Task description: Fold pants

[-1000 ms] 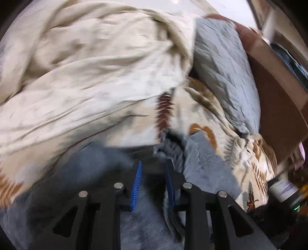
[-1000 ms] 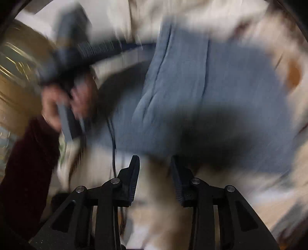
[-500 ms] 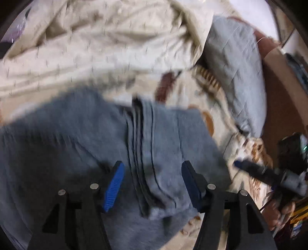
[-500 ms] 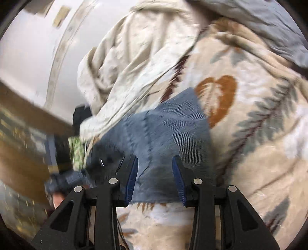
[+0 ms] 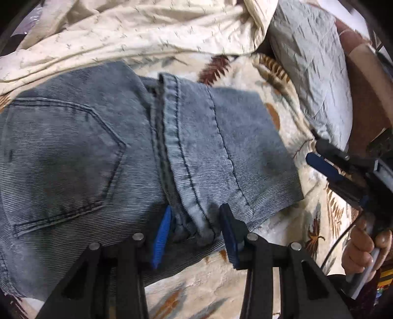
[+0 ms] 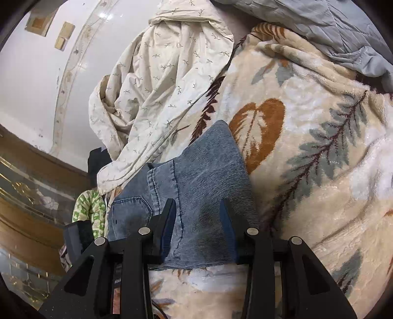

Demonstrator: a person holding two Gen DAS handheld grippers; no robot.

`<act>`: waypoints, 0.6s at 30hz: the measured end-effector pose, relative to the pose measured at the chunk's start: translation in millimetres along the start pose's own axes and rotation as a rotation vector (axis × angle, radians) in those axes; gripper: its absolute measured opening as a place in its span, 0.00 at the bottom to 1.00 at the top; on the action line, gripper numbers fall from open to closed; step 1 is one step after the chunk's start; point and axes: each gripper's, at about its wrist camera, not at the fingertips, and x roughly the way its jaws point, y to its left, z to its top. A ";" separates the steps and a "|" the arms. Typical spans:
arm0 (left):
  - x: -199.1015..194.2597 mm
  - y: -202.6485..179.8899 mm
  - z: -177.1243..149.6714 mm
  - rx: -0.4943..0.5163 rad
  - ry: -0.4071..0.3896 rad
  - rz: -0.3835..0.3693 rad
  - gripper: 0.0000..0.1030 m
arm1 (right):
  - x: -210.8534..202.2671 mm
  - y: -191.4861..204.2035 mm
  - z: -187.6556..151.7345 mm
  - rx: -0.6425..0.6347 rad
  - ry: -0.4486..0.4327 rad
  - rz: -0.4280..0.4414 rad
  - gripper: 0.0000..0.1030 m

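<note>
Pants (image 5: pixel 98 147) ribbed matt denim; blanket (image 6: pixel 307 159) plush fleece; headboard (image 5: pixel 366 98) possibly wood

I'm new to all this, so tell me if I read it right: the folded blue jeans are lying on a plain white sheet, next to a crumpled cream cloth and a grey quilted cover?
Not quite. The jeans lie on a cream blanket printed with brown and grey leaves, not a plain white sheet; the right wrist view shows it best. The crumpled cream cloth and grey quilted cover are there as you say.
</note>
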 end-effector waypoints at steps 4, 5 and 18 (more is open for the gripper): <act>-44.2 19.8 -21.0 0.001 -0.129 -0.008 0.42 | -0.6 2.8 0.9 -0.007 -0.008 0.005 0.36; -59.7 27.7 -31.3 0.002 -0.183 0.015 0.42 | -0.2 4.0 0.7 -0.009 -0.007 0.007 0.36; -168.1 139.0 -154.3 -0.627 -0.807 0.664 0.92 | 30.2 43.0 -33.7 -0.195 0.043 -0.044 0.36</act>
